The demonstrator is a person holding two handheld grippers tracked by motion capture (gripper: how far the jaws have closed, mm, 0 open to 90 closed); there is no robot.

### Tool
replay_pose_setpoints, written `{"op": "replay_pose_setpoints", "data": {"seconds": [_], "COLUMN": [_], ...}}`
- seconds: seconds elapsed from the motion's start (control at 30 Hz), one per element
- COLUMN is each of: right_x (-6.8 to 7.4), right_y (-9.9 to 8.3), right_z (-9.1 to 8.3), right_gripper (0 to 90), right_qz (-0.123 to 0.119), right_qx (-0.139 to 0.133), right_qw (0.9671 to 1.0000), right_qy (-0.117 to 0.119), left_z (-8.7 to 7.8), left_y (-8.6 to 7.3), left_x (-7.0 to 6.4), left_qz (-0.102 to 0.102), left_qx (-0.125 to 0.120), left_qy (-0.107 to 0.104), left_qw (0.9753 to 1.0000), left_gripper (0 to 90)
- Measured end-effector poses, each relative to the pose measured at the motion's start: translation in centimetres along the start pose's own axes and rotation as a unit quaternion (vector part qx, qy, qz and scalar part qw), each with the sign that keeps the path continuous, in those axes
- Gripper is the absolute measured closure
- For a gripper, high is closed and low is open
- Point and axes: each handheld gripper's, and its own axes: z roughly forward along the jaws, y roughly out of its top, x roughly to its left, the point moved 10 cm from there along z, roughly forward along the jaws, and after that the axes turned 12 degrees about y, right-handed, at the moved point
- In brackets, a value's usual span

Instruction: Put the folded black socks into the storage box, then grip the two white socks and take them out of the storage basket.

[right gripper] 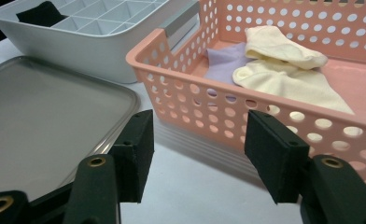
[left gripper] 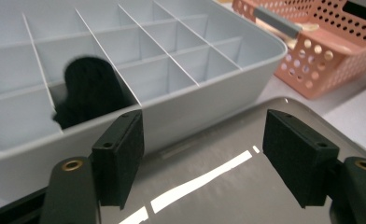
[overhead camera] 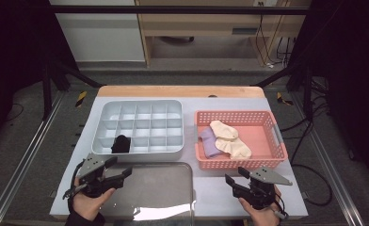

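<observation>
With both the left gripper (overhead camera: 119, 170) and right gripper (overhead camera: 235, 180) spread wide and empty just in front of the pink perforated plastic basket (overhead camera: 276, 136), the right should reach over its near wall and pinch the cream sock (right gripper: 284, 70) inside at one layer.

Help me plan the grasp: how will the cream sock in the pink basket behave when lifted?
The cream sock lies rumpled, so it will probably droop from the fingers. It looks light. It overlaps the lilac cloth, which may drag along.
</observation>
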Motion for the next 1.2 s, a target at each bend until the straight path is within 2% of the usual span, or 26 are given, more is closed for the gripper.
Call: {"op": "replay_pose_setpoints", "data": {"seconds": [0.17, 0.53, 0.83, 1.2], "right_x": [-0.4, -1.4, -2.0, -2.8], "right_y": [0.7, 2.4, 4.2, 6.3], "right_z": [0.1, 0.9, 1.5, 2.6], "right_gripper": [40.5, 38.7, 38.1, 39.8], "right_qz": [0.002, 0.006, -0.001, 0.011], "right_qx": [-0.003, -0.007, -0.014, -0.029], "right_qw": [1.0000, 0.9998, 0.9995, 0.9992], "right_qy": [-0.005, -0.018, -0.027, -0.025], "left_z": [0.2, 0.5, 0.9, 1.1], "left_y": [-1.5, -3.3, -4.0, -4.1], "left_x": [-0.3, -0.1, 0.1, 0.5], "left_qz": [0.000, -0.007, -0.004, -0.012], "left_qx": [0.002, 0.016, 0.026, 0.030], "left_qy": [0.003, 0.001, 0.002, 0.000], "left_qw": [1.0000, 0.9998, 0.9997, 0.9995], "left_gripper": [27.9, 28.5, 28.8, 29.5]}}
